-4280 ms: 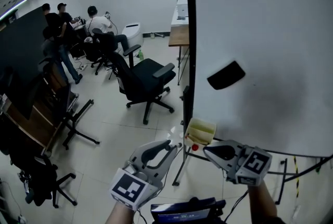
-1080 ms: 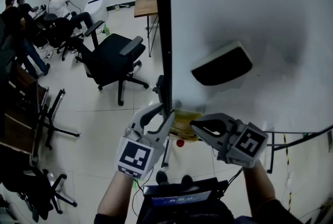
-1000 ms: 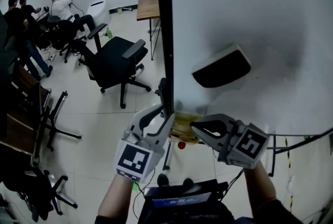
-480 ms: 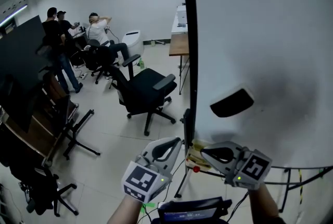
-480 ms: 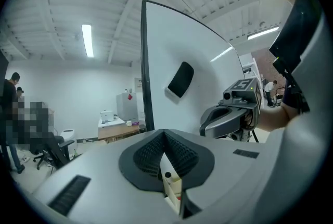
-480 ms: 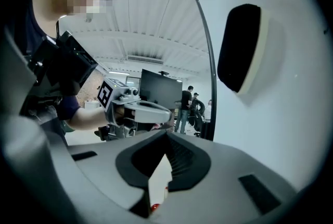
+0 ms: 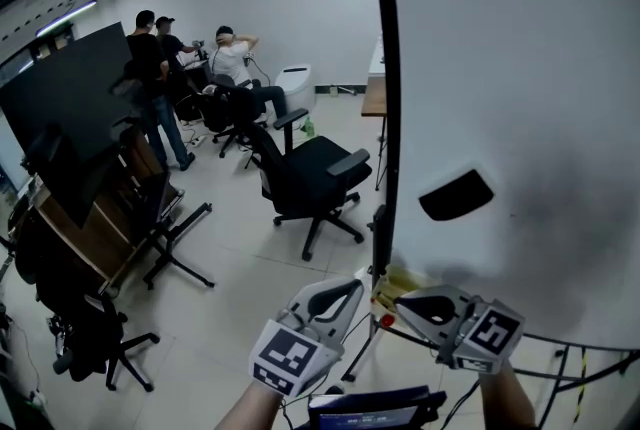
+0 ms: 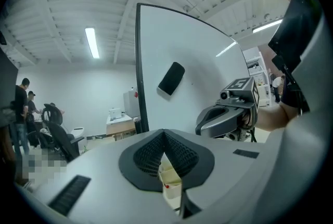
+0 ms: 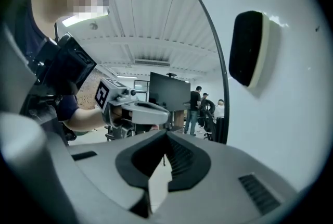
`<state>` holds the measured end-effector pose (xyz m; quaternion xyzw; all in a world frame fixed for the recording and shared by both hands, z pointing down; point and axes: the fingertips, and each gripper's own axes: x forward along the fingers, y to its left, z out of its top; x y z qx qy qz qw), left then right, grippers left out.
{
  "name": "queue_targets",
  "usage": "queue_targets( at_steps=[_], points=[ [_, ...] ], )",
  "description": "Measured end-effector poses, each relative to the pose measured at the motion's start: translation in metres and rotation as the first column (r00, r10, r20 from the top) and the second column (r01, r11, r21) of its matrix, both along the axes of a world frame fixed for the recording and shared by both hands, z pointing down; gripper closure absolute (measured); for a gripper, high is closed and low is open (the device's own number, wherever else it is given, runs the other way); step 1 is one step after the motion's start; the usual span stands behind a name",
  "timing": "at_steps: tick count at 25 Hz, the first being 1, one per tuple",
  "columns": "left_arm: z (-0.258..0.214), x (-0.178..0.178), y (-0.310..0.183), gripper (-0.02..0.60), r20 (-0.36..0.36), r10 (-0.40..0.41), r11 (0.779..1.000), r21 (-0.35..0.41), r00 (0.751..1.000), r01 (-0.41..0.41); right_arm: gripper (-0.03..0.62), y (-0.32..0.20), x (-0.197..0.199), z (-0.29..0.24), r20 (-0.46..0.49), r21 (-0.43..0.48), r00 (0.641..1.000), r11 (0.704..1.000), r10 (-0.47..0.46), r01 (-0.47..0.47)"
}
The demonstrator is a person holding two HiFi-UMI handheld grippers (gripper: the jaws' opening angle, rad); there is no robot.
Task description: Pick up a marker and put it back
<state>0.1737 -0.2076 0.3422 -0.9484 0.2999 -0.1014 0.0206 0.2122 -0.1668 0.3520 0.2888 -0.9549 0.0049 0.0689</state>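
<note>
In front of the whiteboard [image 7: 520, 68], 2 claws are held side by side. The left claw [image 8: 164, 137] is shut tight with nothing in it. The right claw [image 9: 165, 137] is closed and empty too. The marker [image 7: 385, 321], of which only a red tip is seen, lies at the pale tray [image 7: 403, 280] under the board.

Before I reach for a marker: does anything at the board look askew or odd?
Only small things: the eraser sits tilted on the whiteboard, with a grey smear around it. Nothing looks spilled or broken.
</note>
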Motion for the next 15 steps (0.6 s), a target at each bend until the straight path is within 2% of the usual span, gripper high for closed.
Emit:
queue_targets(
  at_steps=[7, 10, 15],
  points=[
    [0.003, -0.047, 0.027, 0.575, -0.018, -0.147, 0.989, -0.011, 0.989, 0.147, 0.58, 0.024, -0.029, 0.013, 0.025, -0.034, 0.995, 0.995, -0.094, 0.095],
    [0.003, -0.051, 0.031, 0.575, -0.024, -0.17, 0.985, -0.014, 0.985, 0.169, 0.58, 0.026, -0.038, 0.011, 0.03, -0.03, 0.991, 0.991, -0.13, 0.131],
    [0.007, -0.065, 0.056, 0.575, -0.043, -0.162, 0.986, -0.042, 0.986, 0.16, 0.58, 0.048, -0.057, 0.005, 0.013, -0.047, 0.988, 0.987, -0.155, 0.156]
  ],
)
